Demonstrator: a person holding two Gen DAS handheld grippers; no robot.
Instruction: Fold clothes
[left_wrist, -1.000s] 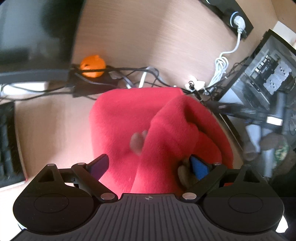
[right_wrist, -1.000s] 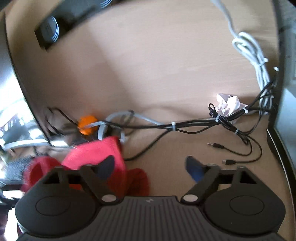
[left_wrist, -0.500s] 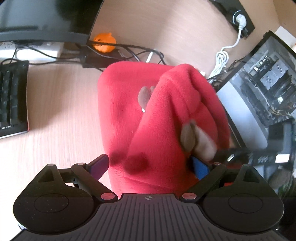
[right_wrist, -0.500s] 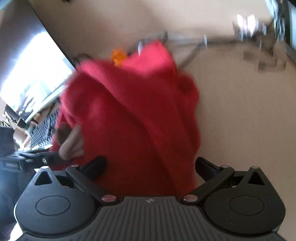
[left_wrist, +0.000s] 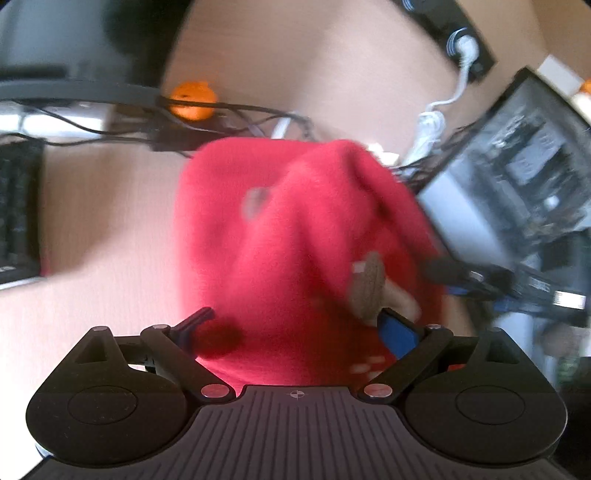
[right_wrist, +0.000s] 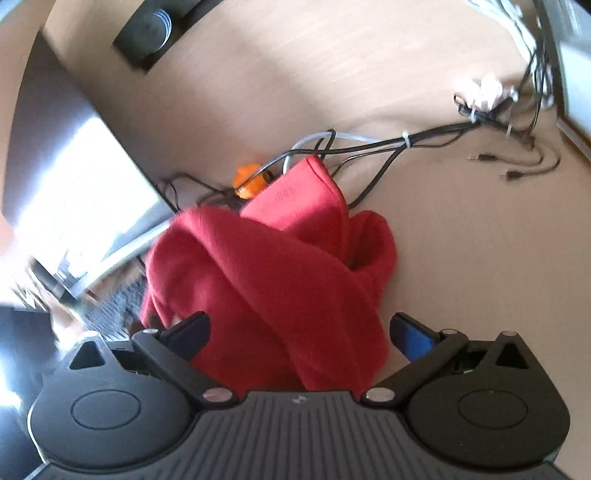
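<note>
Red fleece garment (left_wrist: 295, 236) lies bunched on the desk (right_wrist: 461, 240), twisted into ridges, far edge touching the cables (right_wrist: 369, 147) and orange ball (right_wrist: 249, 181).

Risk: a lift or drag could snag those cables, and the twist could get locked into a fold.

My left gripper (left_wrist: 295, 328) is spread wide, cloth filling the gap and passing under it. My right gripper (right_wrist: 299, 332) is likewise wide, fleece between the fingers, nothing pinched.
</note>
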